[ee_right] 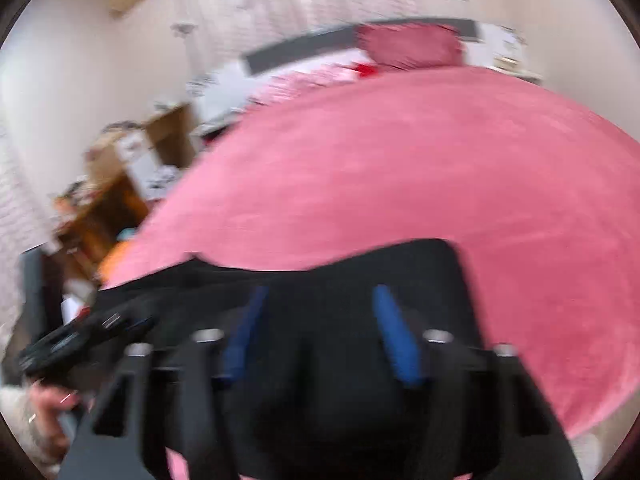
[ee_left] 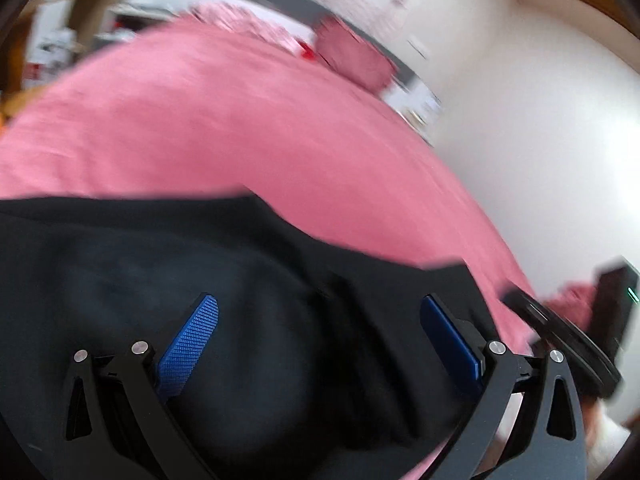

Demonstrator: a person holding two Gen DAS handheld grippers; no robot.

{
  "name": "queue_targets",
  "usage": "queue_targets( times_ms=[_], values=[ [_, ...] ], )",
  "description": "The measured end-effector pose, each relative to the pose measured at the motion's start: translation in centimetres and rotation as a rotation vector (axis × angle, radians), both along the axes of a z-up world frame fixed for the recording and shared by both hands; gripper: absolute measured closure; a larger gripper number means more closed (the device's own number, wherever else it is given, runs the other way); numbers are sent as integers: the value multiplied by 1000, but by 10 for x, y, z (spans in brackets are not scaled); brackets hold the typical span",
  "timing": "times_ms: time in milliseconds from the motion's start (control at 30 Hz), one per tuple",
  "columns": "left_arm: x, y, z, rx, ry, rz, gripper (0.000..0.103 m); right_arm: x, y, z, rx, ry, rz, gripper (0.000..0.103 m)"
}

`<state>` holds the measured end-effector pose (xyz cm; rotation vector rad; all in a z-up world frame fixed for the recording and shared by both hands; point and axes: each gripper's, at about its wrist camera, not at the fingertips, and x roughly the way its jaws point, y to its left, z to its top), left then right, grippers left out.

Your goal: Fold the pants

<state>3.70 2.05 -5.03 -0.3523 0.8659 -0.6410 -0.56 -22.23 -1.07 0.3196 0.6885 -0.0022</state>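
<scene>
Left wrist view: my left tongs gape wide above the black pants, pads clear of the cloth. My right tongs stand partly open over the same pants, gripping nothing I can see. The pants lie on the pink bed, near its close edge, broad bare cover beyond.

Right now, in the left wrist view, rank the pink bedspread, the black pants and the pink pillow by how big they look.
1. pink bedspread
2. black pants, though they lie nearest the camera, which inflates them
3. pink pillow, far off
</scene>
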Motion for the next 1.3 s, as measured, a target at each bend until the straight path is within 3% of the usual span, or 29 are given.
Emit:
queue_targets(
  times_ms=[167,200,233,300,367,433,533,667,767,900,967,1033,1067,1133,1200,1300],
  values=[
    [10,-34,-23,41,134,-45,5,18,-24,-22,17,63,-24,65],
    [10,-38,-24,51,121,-50,17,23,-25,-30,20,81,-23,65],
    [10,-42,-23,70,110,-62,45,30,-25,-34,23,98,-27,65],
    [13,-51,-24,73,145,-121,83,29,-20,-42,31,127,-42,66],
    [14,-50,-17,23,151,-125,87,26,-19,-40,29,125,-56,65],
    [13,-46,-2,-25,116,-120,88,18,-22,-34,30,106,-50,54],
    [11,-40,5,-2,65,-103,89,16,-17,-35,21,100,-32,51],
    [17,-39,-38,107,127,-86,90,10,-17,-53,47,113,-11,50],
    [17,-44,-43,113,80,-110,90,14,-1,-57,-87,108,1,48],
    [12,-53,-38,132,32,-104,87,15,17,-62,-193,92,13,35],
    [10,-49,-33,112,38,-93,78,15,19,-64,-203,87,18,32],
    [11,-32,-29,88,68,-67,57,11,15,-61,-187,69,26,21],
    [11,-27,-24,71,78,-48,51,7,14,-60,-183,57,29,17],
    [14,-12,-16,41,77,17,36,1,18,-53,-211,17,13,6],
    [16,9,-8,33,66,108,24,-2,21,-50,-227,-11,26,5],
    [17,46,0,25,70,247,17,1,26,-53,-248,2,54,2]
  ],
)
